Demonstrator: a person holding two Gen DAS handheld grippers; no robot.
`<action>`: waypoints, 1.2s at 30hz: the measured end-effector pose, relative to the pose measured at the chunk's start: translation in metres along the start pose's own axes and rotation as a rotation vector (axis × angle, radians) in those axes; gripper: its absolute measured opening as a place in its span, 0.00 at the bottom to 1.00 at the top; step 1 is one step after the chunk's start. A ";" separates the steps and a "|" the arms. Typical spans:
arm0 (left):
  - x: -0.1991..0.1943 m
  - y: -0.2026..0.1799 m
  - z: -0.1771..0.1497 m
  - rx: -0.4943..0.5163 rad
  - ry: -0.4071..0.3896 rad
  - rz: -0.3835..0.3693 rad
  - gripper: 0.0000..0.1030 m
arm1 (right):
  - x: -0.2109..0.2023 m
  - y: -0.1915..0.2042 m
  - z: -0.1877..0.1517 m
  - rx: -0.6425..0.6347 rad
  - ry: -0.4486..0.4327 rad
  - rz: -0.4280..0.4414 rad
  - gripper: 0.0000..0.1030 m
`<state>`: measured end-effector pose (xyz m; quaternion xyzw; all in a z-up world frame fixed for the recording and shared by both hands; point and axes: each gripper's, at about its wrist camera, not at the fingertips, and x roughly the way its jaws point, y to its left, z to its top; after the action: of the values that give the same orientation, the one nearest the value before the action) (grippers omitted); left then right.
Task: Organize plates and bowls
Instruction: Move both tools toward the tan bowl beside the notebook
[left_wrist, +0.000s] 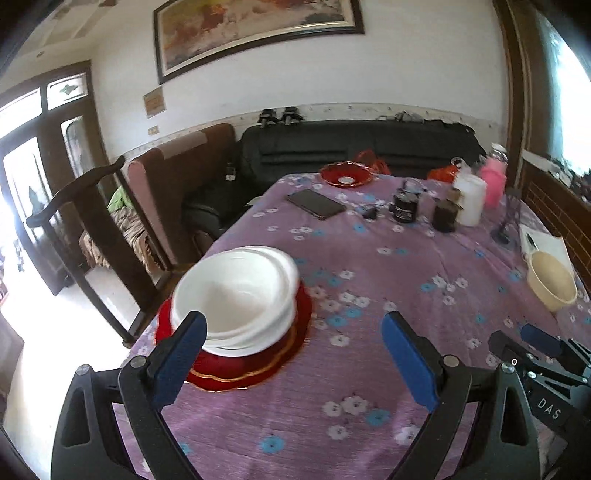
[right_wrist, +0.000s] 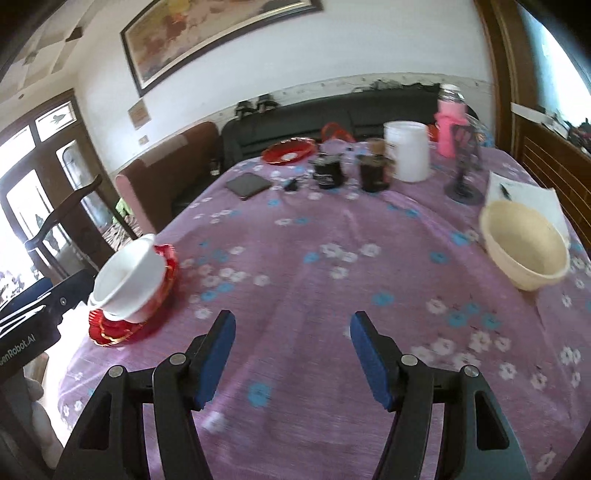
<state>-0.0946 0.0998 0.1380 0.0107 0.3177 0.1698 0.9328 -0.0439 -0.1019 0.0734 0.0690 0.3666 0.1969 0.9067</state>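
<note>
At the bottom of each wrist view a tool was seen with its pads spread and nothing between them: the left tool (left_wrist: 291, 354) was held wide over the flowered bench (left_wrist: 369, 280), the right tool (right_wrist: 293, 354) somewhat less wide. In the left view, the white bowls (left_wrist: 236, 295) were found stacked on red plates (left_wrist: 236, 373) at lower left, just beyond and partly hidden by the left pad. The cream bowl (right_wrist: 524, 251) was found alone at the right of the right view, ahead and to the right of that tool, well apart from the stack. It was judged that the right tool lay nearer the cream bowl, whose round rim offered no long axis. Farther back, at upper centre, another red plate (right_wrist: 288, 151) was noted beyond jars and a phone.
</note>
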 end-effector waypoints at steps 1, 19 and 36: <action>-0.001 -0.007 0.000 0.014 0.001 -0.009 0.93 | -0.002 -0.007 -0.001 0.007 0.001 -0.010 0.67; 0.006 -0.061 -0.011 0.144 0.051 -0.077 0.93 | -0.038 -0.129 -0.001 0.199 -0.050 -0.165 0.67; 0.019 -0.067 -0.016 0.119 0.108 -0.182 0.93 | -0.046 -0.272 0.026 0.561 -0.082 -0.342 0.67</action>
<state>-0.0692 0.0419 0.1056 0.0277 0.3768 0.0655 0.9236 0.0269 -0.3688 0.0482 0.2612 0.3761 -0.0698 0.8863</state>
